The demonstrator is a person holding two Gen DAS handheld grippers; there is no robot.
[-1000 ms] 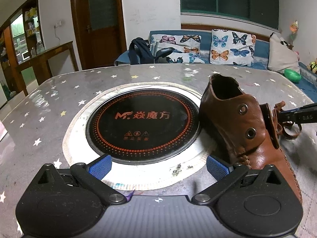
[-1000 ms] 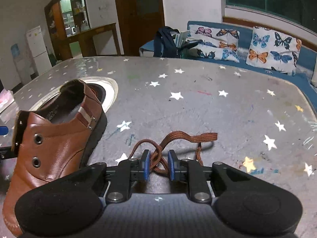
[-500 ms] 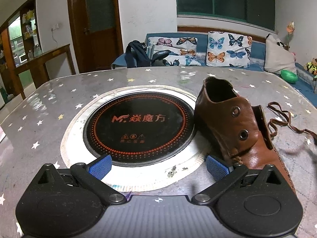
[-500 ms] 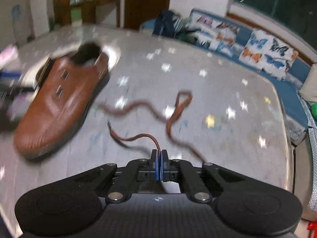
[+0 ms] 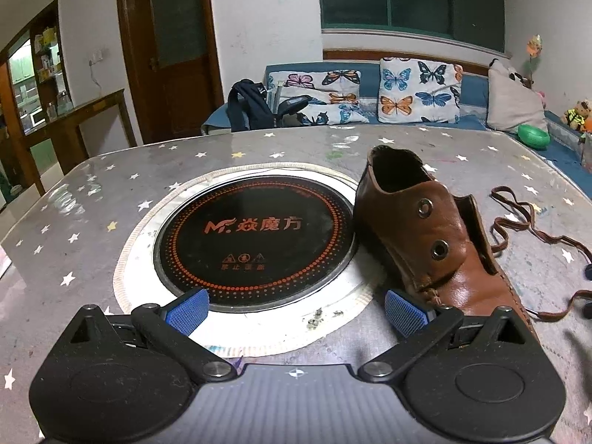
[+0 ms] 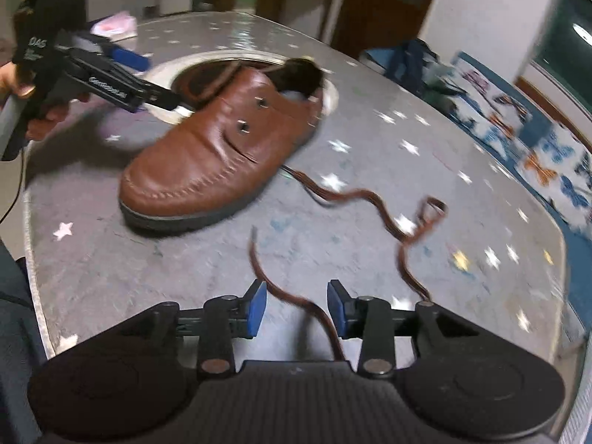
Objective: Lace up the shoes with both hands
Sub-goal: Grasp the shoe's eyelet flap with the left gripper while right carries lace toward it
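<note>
Star-dotted grey table [image 6: 370, 85] carries everything, with a sofa of butterfly cushions [image 5: 420, 90] beyond its far edge. Nearest in the right wrist view, the right gripper [image 6: 297, 309] has just been opening; its blue pads stand apart, and the brown shoelace [image 6: 355, 199] runs up between them without being pressed, so I judge it let go rather than held. From there the lace snakes loose across the table toward the right edge, threaded through no eyelet, probably drawn out straight so that an end can be found. Farther in, the brown leather shoe [image 6: 218, 155] lies on its sole, its heel over the rim of the round induction hob [image 5: 255, 236] set into the table's middle. The left gripper [image 5: 296, 312] hovers by the toe with its jaws spread wide and nothing between them, apparently waiting to steady the shoe or take a lace end.
</note>
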